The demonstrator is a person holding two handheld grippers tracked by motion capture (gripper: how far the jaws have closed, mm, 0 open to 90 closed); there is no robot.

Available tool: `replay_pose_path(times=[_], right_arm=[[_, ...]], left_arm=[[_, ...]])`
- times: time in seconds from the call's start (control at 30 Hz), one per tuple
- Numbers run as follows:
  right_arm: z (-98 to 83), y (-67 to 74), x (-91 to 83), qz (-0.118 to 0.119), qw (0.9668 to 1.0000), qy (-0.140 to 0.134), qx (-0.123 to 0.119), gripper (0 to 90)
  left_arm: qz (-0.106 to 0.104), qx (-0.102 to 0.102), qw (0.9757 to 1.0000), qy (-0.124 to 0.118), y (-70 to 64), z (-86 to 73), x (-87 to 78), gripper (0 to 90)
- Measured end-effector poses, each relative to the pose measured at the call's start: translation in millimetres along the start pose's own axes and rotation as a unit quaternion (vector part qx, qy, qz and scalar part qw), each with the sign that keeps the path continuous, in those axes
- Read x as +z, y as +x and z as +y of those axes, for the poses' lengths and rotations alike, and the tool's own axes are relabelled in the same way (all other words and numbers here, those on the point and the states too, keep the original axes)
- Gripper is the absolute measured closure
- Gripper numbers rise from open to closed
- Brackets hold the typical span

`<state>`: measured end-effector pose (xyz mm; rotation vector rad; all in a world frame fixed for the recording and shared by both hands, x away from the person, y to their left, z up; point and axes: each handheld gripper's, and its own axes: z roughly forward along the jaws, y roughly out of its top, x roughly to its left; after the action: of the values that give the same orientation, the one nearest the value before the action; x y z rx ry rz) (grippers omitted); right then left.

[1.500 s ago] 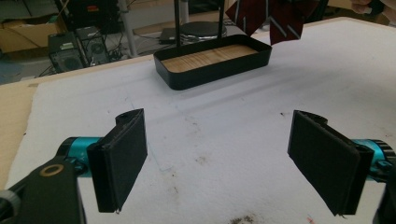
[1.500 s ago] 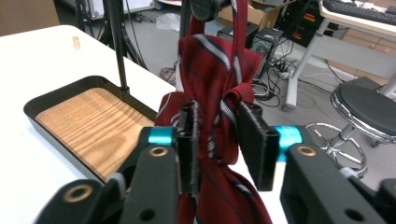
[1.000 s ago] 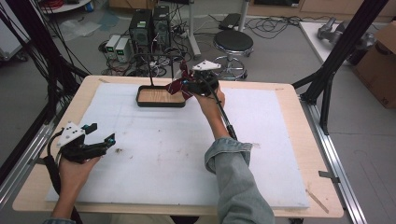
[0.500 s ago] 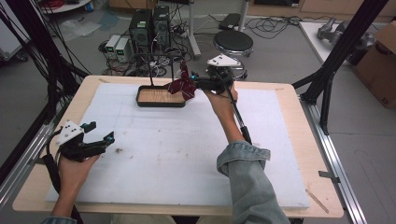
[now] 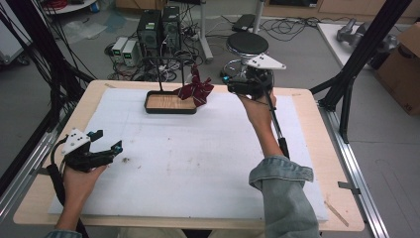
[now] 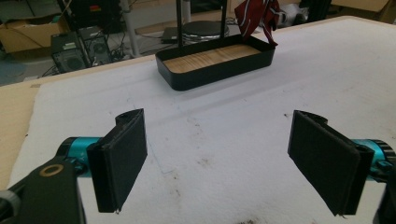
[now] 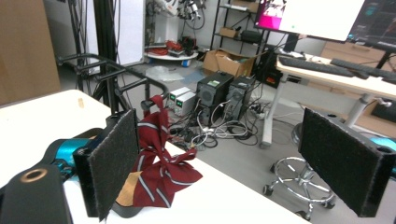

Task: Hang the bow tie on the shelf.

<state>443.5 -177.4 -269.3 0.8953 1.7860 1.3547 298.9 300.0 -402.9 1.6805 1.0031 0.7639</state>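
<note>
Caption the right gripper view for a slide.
Open right gripper facing a red striped bow tie draped on the black tray's edge.

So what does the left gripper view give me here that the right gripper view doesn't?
The left gripper view alone shows the tray's wooden floor, and the stained white mat between the open jaws of the left gripper. The right gripper view alone shows the round stool, the computer towers and a lit monitor beyond the table, past the open jaws of the right gripper. Both show the red striped bow hanging at the black tray, and the white mat.
</note>
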Motion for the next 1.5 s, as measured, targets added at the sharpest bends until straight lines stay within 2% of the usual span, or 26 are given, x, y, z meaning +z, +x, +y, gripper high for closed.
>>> replay_pose_path(times=[0.23, 0.3, 0.4, 0.5, 0.57, 0.6, 0.63, 0.8, 1.0, 1.23, 1.5], right_arm=[[-3.6, -14.0, -29.4, -0.013, 0.9997, -0.019, 0.009, 11.8], [-6.0, -19.0, -36.8, -0.016, 0.9998, -0.010, 0.010, 11.5], [-9.7, -26.1, -49.7, -0.025, 0.9994, -0.022, 0.013, 11.5], [-14.3, -33.7, -63.0, -0.034, 0.9990, -0.026, 0.016, 11.5], [-16.9, -39.9, -70.6, -0.035, 0.9990, -0.014, 0.021, 11.4], [-18.9, -42.4, -75.1, -0.039, 0.9987, -0.021, 0.024, 11.4], [-21.2, -44.6, -80.4, -0.043, 0.9983, -0.031, 0.024, 11.4], [-34.8, -55.3, -105.6, -0.058, 0.9972, -0.037, 0.030, 11.5], [-61.0, -65.7, -135.9, -0.077, 0.9950, -0.045, 0.044, 11.5], [-92.5, -67.6, -162.7, -0.090, 0.9926, -0.050, 0.065, 11.4], [-124.5, -57.2, -179.1, -0.093, 0.9900, -0.062, 0.086, 11.4]], left_arm=[[0.000, 0.001, 1.0000, 0.001, 0.5, 0.6, 2.0, 19.8], [0.000, 0.001, 1.0000, 0.003, 0.8, 0.3, 2.6, 19.8], [0.001, 0.001, 1.0000, 0.004, 1.1, -0.1, 2.7, 19.8], [0.002, -0.001, 1.0000, 0.004, 1.4, -0.4, 2.4, 19.8], [0.003, 0.000, 1.0000, 0.003, 1.4, -0.4, 2.0, 19.8], [0.003, 0.000, 1.0000, 0.003, 1.5, -0.3, 1.6, 19.8], [0.003, 0.000, 1.0000, 0.003, 1.6, -0.4, 1.3, 19.7], [0.005, 0.001, 1.0000, 0.006, 1.5, -1.5, 1.0, 19.7], [0.005, -0.006, 1.0000, 0.003, 2.5, -1.5, 0.3, 19.7], [0.007, -0.006, 0.9999, 0.005, 3.3, -2.0, 1.1, 19.8], [0.011, -0.006, 0.9999, 0.006, 5.1, -2.9, 0.5, 19.7]])
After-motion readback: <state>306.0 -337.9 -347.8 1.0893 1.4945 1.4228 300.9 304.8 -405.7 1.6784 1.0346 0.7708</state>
